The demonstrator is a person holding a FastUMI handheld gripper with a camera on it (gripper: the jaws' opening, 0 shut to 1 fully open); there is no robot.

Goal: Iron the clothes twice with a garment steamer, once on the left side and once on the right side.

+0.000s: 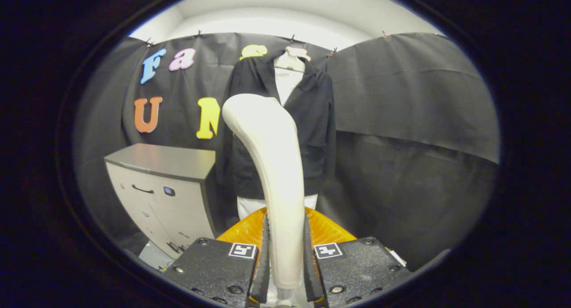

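Note:
My gripper [286,236] is shut on the cream-white garment steamer [270,152], both fingers pressing its handle from either side. The steamer rises upright between the fingers, its curved head leaning left. Beyond it a black jacket [314,121] hangs on a white mannequin torso [287,78] against the black cloth wall. The steamer head is apart from the jacket, in front of its left half. The steamer hides the middle of the jacket front. An orange ribbed part [243,230] shows just behind the fingers at the handle's base.
A grey-topped white cabinet [165,183] with drawers stands left of the mannequin, close to the jacket's left sleeve. Black cloth wall [410,134] runs behind and to the right of the garment.

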